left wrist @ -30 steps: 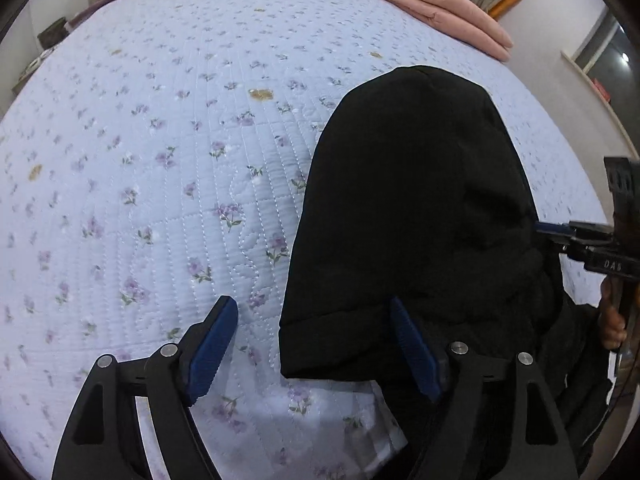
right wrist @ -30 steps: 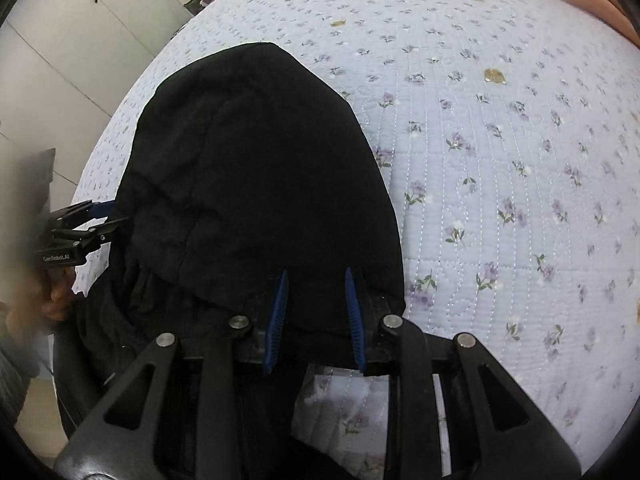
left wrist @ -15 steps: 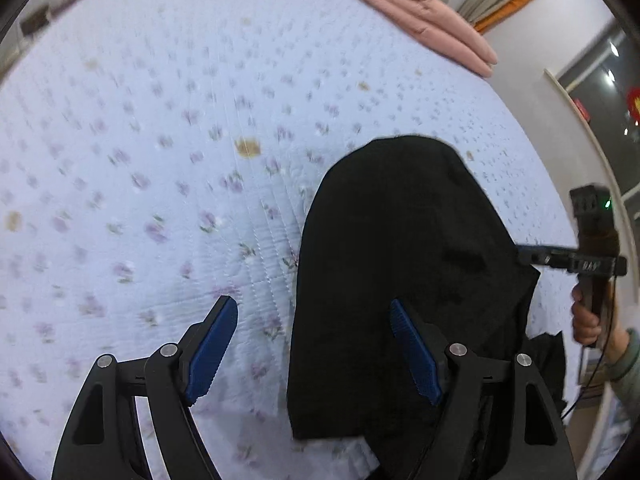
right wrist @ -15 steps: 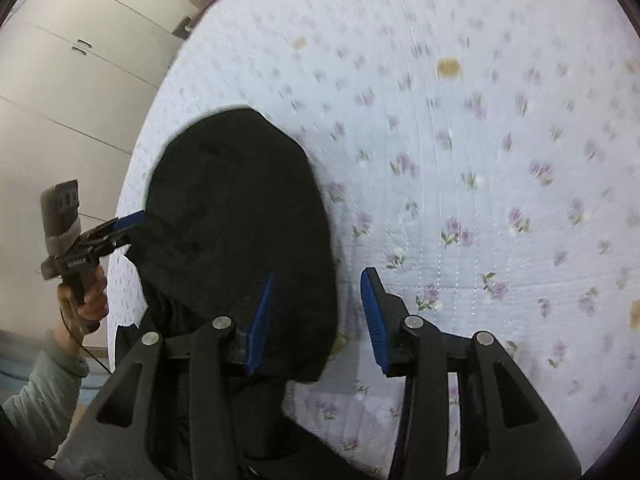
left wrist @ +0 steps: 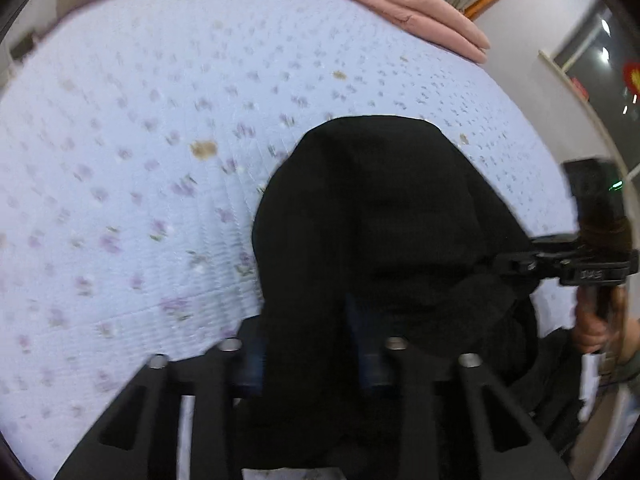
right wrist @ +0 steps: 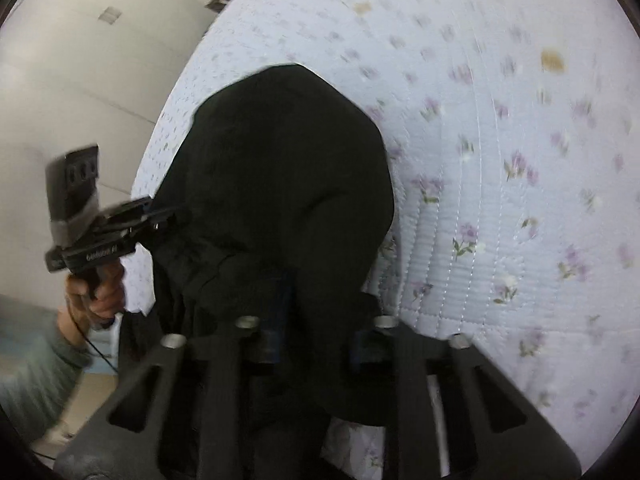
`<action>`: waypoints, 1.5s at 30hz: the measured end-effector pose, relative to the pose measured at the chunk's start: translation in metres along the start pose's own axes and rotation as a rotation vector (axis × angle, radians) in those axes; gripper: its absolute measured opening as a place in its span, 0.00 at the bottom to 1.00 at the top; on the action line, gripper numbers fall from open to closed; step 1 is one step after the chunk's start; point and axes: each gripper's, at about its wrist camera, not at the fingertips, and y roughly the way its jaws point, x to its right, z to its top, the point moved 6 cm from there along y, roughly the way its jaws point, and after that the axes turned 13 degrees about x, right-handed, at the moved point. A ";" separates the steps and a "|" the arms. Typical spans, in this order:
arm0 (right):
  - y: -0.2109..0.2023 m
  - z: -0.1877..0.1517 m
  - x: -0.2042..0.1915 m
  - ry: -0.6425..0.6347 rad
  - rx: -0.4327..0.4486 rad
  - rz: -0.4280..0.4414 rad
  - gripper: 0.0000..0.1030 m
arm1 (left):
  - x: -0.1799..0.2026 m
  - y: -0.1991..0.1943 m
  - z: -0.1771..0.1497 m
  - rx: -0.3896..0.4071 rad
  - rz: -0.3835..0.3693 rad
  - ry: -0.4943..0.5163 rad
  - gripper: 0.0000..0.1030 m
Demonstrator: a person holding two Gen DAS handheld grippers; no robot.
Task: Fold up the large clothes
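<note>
On the near edge of the bed lies the black garment, a rounded dark mound on the floral quilt, its near part bunched and hanging over the mattress edge.

Left gripper: jaws drawn narrow, blue pads pressed against a fold of black cloth between them. Gripping the near-left portion of the garment. From the right wrist view the same tool comes in level from the left, fingers sunk into the garment's left side; the left hand wraps the handle from below, grey-green sleeve at the wrist.

Right gripper: jaws also narrow, cloth caught between the pads, near-right portion. In the left wrist view it reaches in horizontally from the right, tips buried in fabric; the right hand grips the handle beneath.

Far right on the bed: folded pink blanket. White cabinet doors stand beyond the bed's left side. Both views motion-blurred.
</note>
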 end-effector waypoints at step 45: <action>-0.235 -0.268 -0.134 -0.279 0.142 -0.400 0.61 | 0.073 -0.251 -0.182 0.034 -0.046 -0.172 0.60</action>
